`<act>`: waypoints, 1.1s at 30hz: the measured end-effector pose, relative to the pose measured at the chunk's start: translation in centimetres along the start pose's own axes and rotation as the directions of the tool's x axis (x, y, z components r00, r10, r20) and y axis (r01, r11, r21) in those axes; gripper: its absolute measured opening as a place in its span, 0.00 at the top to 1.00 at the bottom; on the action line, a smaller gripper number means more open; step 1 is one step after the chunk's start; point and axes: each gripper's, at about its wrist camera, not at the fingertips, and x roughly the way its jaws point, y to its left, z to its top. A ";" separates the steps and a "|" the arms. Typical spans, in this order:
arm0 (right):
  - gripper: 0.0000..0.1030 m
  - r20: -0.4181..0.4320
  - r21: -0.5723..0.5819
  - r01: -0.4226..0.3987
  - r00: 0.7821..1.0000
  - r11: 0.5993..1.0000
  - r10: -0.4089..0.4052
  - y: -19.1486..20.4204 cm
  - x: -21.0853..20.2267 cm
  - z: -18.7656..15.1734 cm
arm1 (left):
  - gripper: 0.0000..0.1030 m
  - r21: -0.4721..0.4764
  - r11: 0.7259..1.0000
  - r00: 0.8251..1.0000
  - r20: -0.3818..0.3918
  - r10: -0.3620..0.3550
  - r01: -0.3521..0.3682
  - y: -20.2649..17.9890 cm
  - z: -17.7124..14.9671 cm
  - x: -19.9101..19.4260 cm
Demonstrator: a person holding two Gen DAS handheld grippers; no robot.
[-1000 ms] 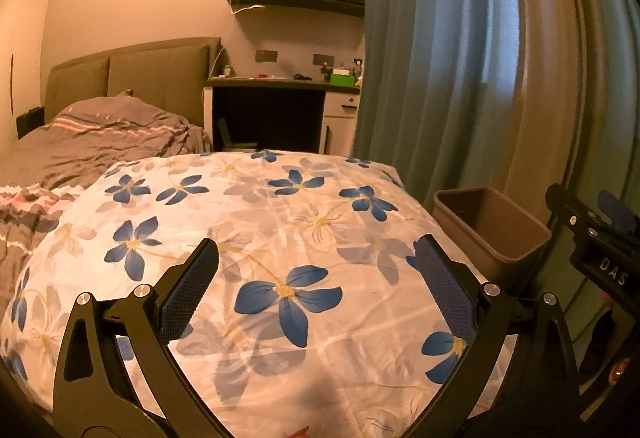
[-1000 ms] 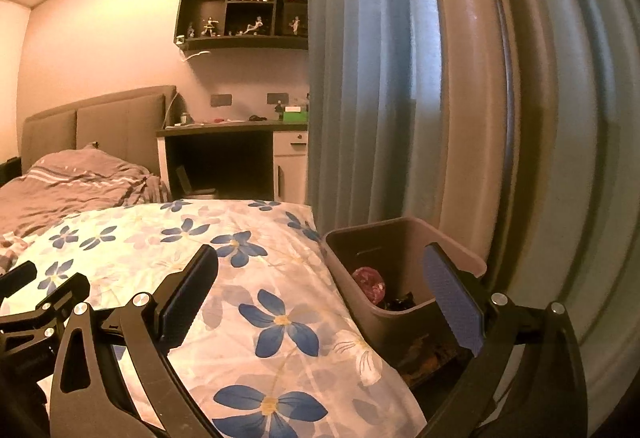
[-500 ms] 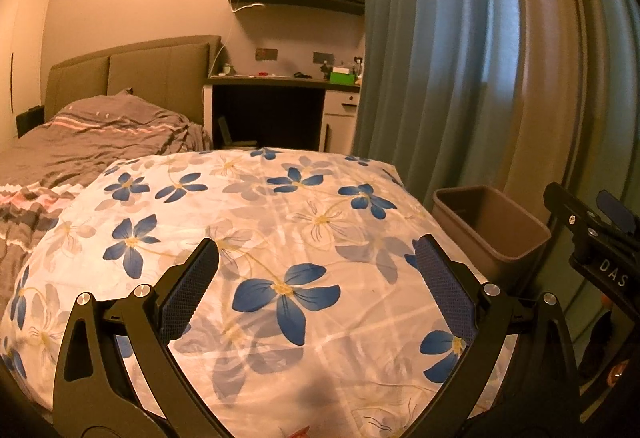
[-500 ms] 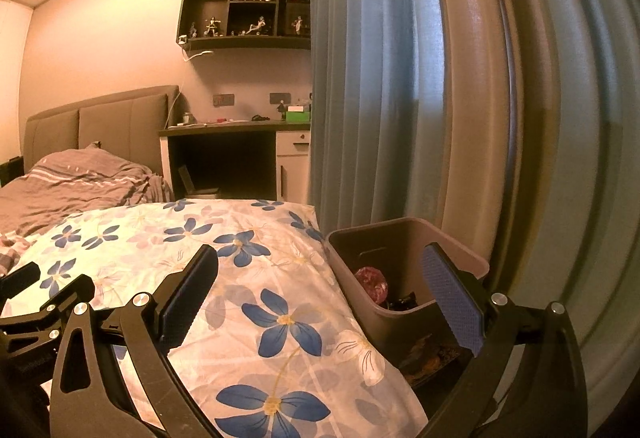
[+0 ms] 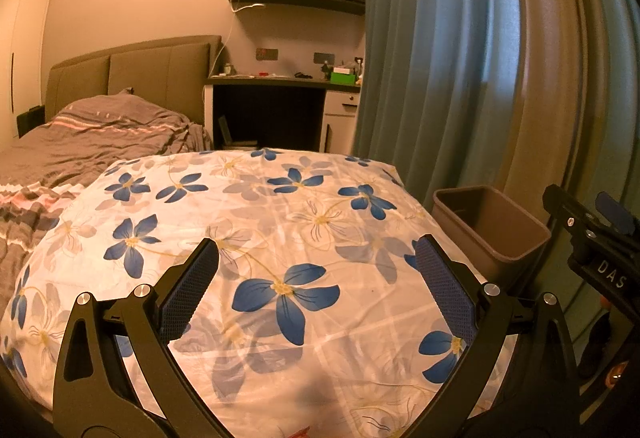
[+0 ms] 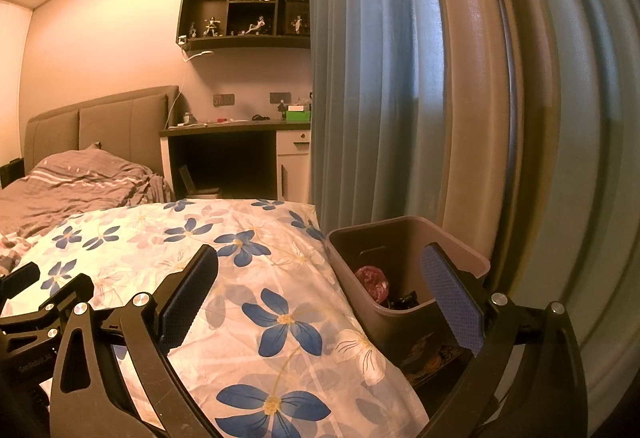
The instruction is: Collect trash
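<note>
A brown plastic trash bin stands on the floor beside the bed, against the curtain. Inside it lie a crumpled red wrapper and some dark scraps. In the left wrist view the same trash bin shows at the right, its contents hidden. My left gripper hovers open over the white quilt with blue flowers, nothing between its fingers. My right gripper is open too, empty, straddling the quilt's edge and the bin. The right gripper's body shows at the left view's right edge.
A blue-grey curtain hangs right behind the bin. A grey striped blanket covers the bed's far end by the padded headboard. A desk with small items and a wall shelf of figurines stand at the back.
Both views have shifted only slightly; the right gripper's view has drifted a little. Both grippers stay open and empty.
</note>
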 end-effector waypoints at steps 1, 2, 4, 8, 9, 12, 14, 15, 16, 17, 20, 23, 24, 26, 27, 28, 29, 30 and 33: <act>0.06 -0.001 0.000 -0.001 1.000 1.000 0.001 0.1 0.0 0.0 | 0.06 0.000 1.000 1.000 0.000 0.001 -0.001 0.0 0.0 0.0; 0.05 -0.001 0.001 -0.001 1.000 1.000 0.001 0.1 -0.1 0.0 | 0.06 0.001 1.000 1.000 0.000 0.002 -0.002 0.0 0.0 0.0; 0.05 -0.001 0.001 -0.002 1.000 1.000 0.002 0.2 0.0 0.0 | 0.06 0.000 1.000 1.000 0.000 0.000 0.000 0.0 0.0 0.0; 0.05 -0.001 0.001 -0.002 1.000 1.000 0.002 0.1 0.0 0.0 | 0.06 0.000 1.000 1.000 0.000 0.002 -0.002 0.0 0.0 0.0; 0.06 -0.002 0.002 -0.002 1.000 1.000 0.002 0.1 0.0 0.0 | 0.06 0.000 1.000 1.000 0.000 0.001 -0.001 0.0 0.0 0.0; 0.05 -0.002 0.002 -0.001 1.000 1.000 0.001 0.2 0.0 0.0 | 0.06 0.001 1.000 1.000 0.001 0.001 -0.001 0.1 0.1 0.0; 0.05 -0.002 0.002 -0.002 1.000 1.000 0.002 0.2 0.0 0.0 | 0.06 0.000 1.000 1.000 0.000 0.000 0.000 0.0 0.0 0.0; 0.05 -0.001 0.003 -0.002 1.000 1.000 0.002 0.2 0.0 0.0 | 0.06 0.001 1.000 1.000 0.000 0.001 -0.001 0.0 0.0 0.0; 0.05 -0.001 0.003 -0.002 1.000 1.000 0.002 0.1 0.0 0.0 | 0.06 0.001 1.000 1.000 0.000 0.002 -0.002 0.0 0.1 0.0; 0.05 0.000 0.003 -0.002 1.000 1.000 0.002 0.2 0.0 0.0 | 0.06 0.000 1.000 1.000 0.000 0.000 0.000 0.0 0.1 0.0; 0.05 0.000 0.004 -0.002 1.000 1.000 0.002 0.2 0.0 0.0 | 0.06 0.001 1.000 1.000 0.000 0.001 -0.001 0.0 0.1 0.0; 0.05 0.001 0.006 -0.002 1.000 1.000 0.002 0.3 0.0 0.0 | 0.06 0.002 1.000 1.000 -0.001 0.002 -0.002 -0.1 0.0 0.0; 0.05 0.001 0.005 -0.003 1.000 1.000 0.003 0.3 0.0 0.0 | 0.06 0.001 1.000 1.000 0.000 0.002 -0.002 -0.1 0.1 0.0; 0.05 0.000 0.005 -0.003 1.000 1.000 0.003 0.2 0.0 0.0 | 0.06 0.000 1.000 1.000 0.000 0.002 -0.002 -0.1 0.1 0.0; 0.05 0.001 0.005 -0.003 1.000 1.000 0.003 0.2 0.0 0.0 | 0.06 0.001 1.000 1.000 0.000 0.003 -0.003 -0.1 0.1 0.0; 0.05 0.002 0.006 -0.003 1.000 1.000 0.003 0.2 0.0 -0.1 | 0.06 0.001 1.000 1.000 0.000 0.002 -0.002 0.0 0.1 0.0; 0.05 0.002 0.006 -0.003 1.000 1.000 0.003 0.4 0.0 -0.1 | 0.06 0.000 1.000 1.000 -0.001 0.001 -0.001 -0.1 0.1 0.0; 0.05 0.002 0.006 -0.003 1.000 1.000 0.003 0.5 0.1 -0.1 | 0.06 0.000 1.000 1.000 0.000 0.000 0.000 -0.1 0.1 0.0; 0.05 0.002 0.006 -0.004 1.000 1.000 0.004 0.3 0.1 0.0 | 0.06 0.003 1.000 1.000 0.001 0.000 0.000 -0.1 0.1 0.0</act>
